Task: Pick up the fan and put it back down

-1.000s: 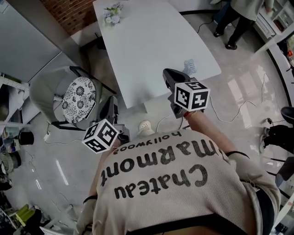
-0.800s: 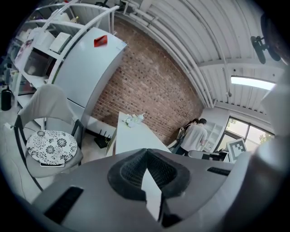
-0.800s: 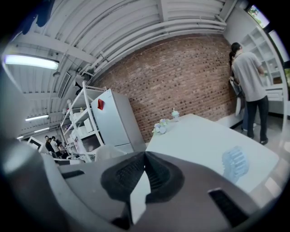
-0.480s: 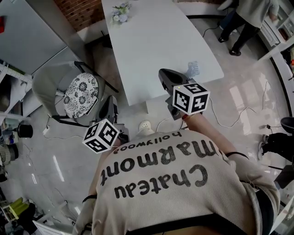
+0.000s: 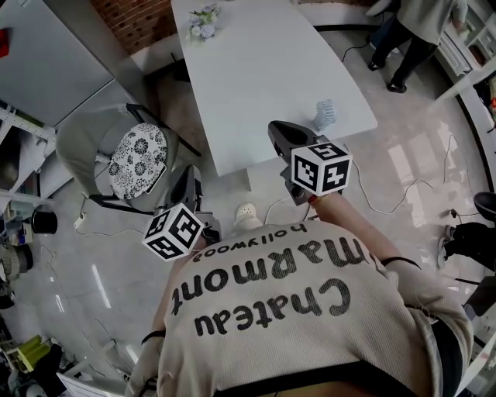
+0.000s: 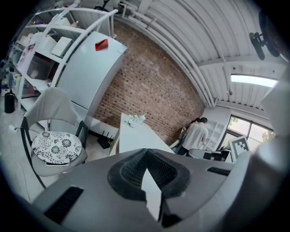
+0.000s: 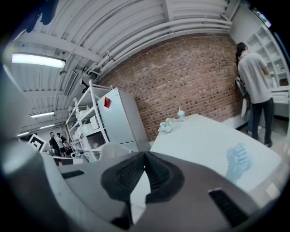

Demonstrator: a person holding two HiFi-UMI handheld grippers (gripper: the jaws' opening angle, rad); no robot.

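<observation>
**Fan at the table's near right corner, both grippers empty**

The pale blue fan (image 5: 325, 115) is standing on the white table (image 5: 263, 70), close to its near right corner and just inside the right edge. The right gripper (image 5: 277, 132) is hovering at the near edge, near the fan but apart from it, its jaws pressing together on nothing. The left gripper (image 5: 186, 177) is hanging over the floor off the near left corner, jaws likewise together and empty. A chair with a patterned cushion (image 5: 136, 159) is crowding that side. Flowers (image 5: 203, 19) are sitting at the far edge. Floor crossed by a cable (image 5: 403, 194) is lying open on the right.
</observation>
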